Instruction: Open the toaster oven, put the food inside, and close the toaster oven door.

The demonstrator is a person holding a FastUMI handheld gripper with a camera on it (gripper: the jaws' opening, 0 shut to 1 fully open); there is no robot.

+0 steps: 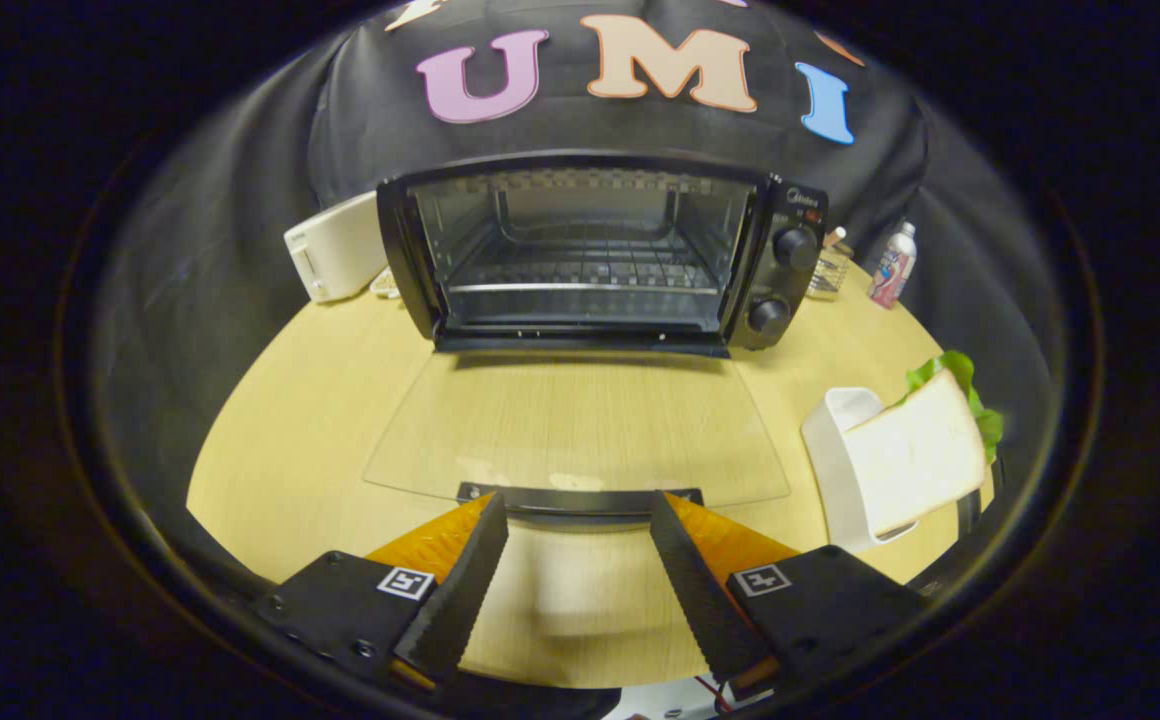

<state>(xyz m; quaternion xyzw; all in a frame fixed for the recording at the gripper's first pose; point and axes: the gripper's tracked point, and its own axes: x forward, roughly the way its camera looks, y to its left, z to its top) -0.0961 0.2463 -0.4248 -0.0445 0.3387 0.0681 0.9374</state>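
The black toaster oven [600, 250] stands at the far side of the round wooden table [290, 400], its cavity and wire rack [580, 270] exposed. Its glass door [580, 420] lies folded down flat toward me, with the dark handle [580, 497] at the near edge. My gripper [578, 512] is open, its fingertips just at the handle's two ends, nothing between them. A sandwich [915, 455] of white bread with green lettuce [970, 395] rests on a white dish [835, 470] to the right of the door.
A white toaster [335, 245] sits left of the oven. Right of the oven stand a clear glass object [830, 265] and a small bottle [892, 265]. Two knobs [785, 280] face me on the oven's right panel.
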